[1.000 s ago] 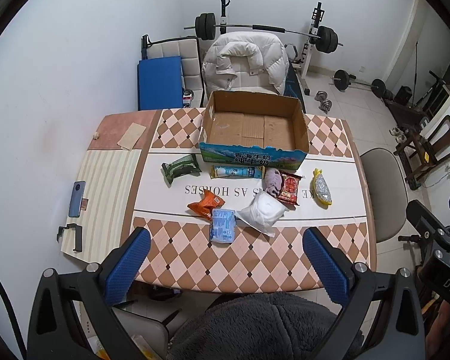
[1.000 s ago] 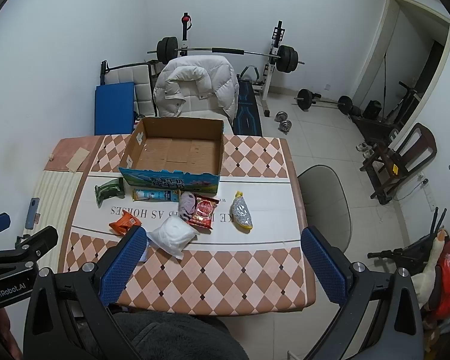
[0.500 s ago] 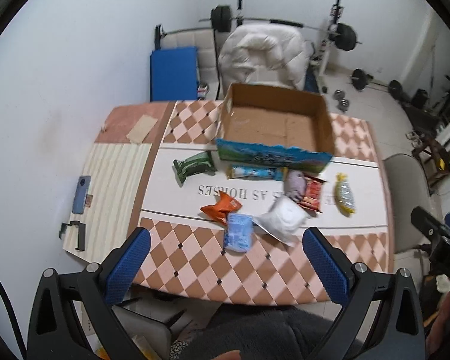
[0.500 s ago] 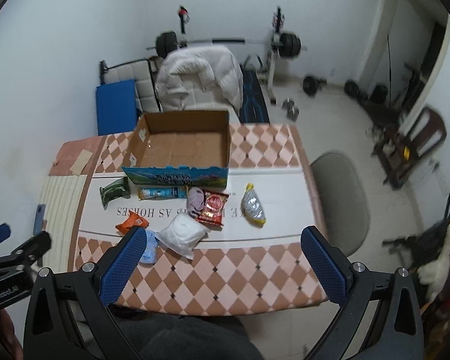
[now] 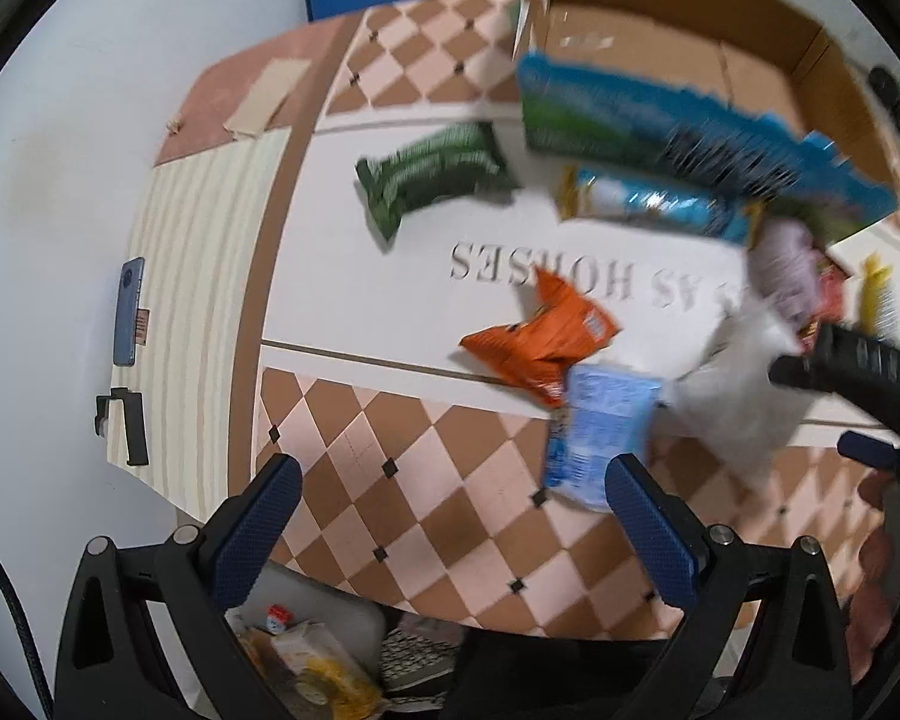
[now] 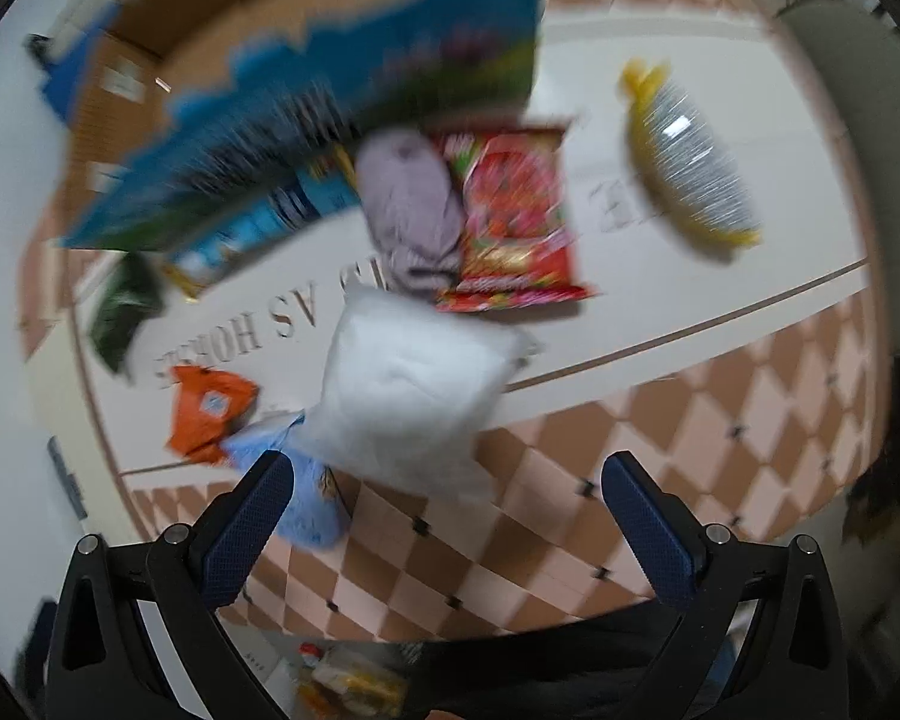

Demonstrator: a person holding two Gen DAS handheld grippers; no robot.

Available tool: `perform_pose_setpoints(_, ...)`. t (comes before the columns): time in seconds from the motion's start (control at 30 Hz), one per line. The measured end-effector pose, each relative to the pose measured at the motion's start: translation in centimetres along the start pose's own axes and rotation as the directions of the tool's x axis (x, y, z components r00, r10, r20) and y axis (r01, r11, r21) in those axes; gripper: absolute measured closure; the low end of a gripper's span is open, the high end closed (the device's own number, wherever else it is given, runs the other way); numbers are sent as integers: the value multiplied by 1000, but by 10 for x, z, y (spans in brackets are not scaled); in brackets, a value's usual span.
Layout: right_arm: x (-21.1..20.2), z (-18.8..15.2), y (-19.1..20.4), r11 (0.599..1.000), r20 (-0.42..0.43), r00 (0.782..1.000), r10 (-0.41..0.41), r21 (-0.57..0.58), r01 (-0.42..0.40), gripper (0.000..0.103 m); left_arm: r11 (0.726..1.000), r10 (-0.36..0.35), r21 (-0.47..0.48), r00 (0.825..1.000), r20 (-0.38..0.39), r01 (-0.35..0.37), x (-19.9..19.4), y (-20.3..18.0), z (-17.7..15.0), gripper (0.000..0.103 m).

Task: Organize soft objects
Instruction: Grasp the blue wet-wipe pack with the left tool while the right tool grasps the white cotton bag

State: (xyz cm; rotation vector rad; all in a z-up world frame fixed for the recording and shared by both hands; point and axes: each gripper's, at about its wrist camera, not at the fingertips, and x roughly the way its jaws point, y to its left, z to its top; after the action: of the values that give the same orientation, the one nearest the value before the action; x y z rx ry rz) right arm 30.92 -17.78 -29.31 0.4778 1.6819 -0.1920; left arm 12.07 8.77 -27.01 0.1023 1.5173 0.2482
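Note:
Several soft packets lie on the table in front of an open cardboard box [image 5: 678, 54]: a green pack [image 5: 432, 171], an orange bag [image 5: 540, 336], a light-blue pack [image 5: 600, 432], a white pouch [image 6: 408, 390], a lilac pouch [image 6: 411, 207], a red bag [image 6: 513, 213], a yellow-ended bag [image 6: 687, 156]. My left gripper [image 5: 450, 510] is open and empty above the table's near edge, left of the light-blue pack. My right gripper [image 6: 450, 510] is open and empty, just short of the white pouch. The right view is blurred.
A phone [image 5: 127, 312] and a black clip [image 5: 126, 426] lie on the striped strip at the table's left. A blue snack tube [image 5: 648, 204] lies against the box front. The right gripper's black body [image 5: 858, 372] shows at the left view's right edge.
Both grippers have dropped low and forward toward the table; the packets now fill the views. Jaws stayed open. Nothing on the table has moved.

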Motion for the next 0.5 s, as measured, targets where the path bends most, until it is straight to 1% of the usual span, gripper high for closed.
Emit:
perform_pose_setpoints(0.03, 13, 4, 3, 1000, -34, 999, 10, 22, -9, 0, 1000, 4, 3, 1000, -10, -4, 7, 0, 1, 0)
perform_pose_setpoints(0.1, 36, 10, 12, 999, -76, 997, 10, 51, -7, 0, 1000, -10, 3, 999, -32, 11, 20, 0, 3, 0)
perform_pose_setpoints(0.13, 47, 12, 16, 999, -92, 996, -11, 49, 16, 0, 1000, -22, 5, 999, -48, 23, 26, -1, 4, 0)
perform_pose_setpoints(0.2, 69, 13, 26, 995, -119, 988, -97, 12, 99, 0, 998, -56, 14, 996, -72, 58, 35, -6, 4, 0)
perform_pose_setpoints(0.23, 76, 13, 28, 992, -125, 984, -127, -11, 127, 0, 997, -75, 25, 993, -88, 78, 39, -11, 3, 0)
perform_pose_setpoints(0.27, 80, 10, 28, 991, -129, 983, -133, -29, 131, 2, 995, -90, 37, 991, -99, 94, 43, -15, 2, 0)
perform_pose_setpoints(0.3, 85, 7, 26, 989, -134, 980, -144, -58, 137, 5, 991, -117, 56, 986, -115, 124, 47, -22, 2, 0)
perform_pose_setpoints(0.37, 93, -4, 19, 980, -147, 974, -174, -127, 156, 6, 984, -150, 75, 978, -144, 162, 55, -32, 0, 0)
perform_pose_setpoints(0.43, 98, -16, 9, 957, -133, 965, -226, -216, 194, 7, 973, -191, 94, 965, -178, 210, 66, -46, 0, 0)
perform_pose_setpoints(0.5, 103, -28, 0, 921, -102, 951, -292, -298, 251, 7, 964, -215, 110, 952, -219, 243, 78, -61, 1, 0)
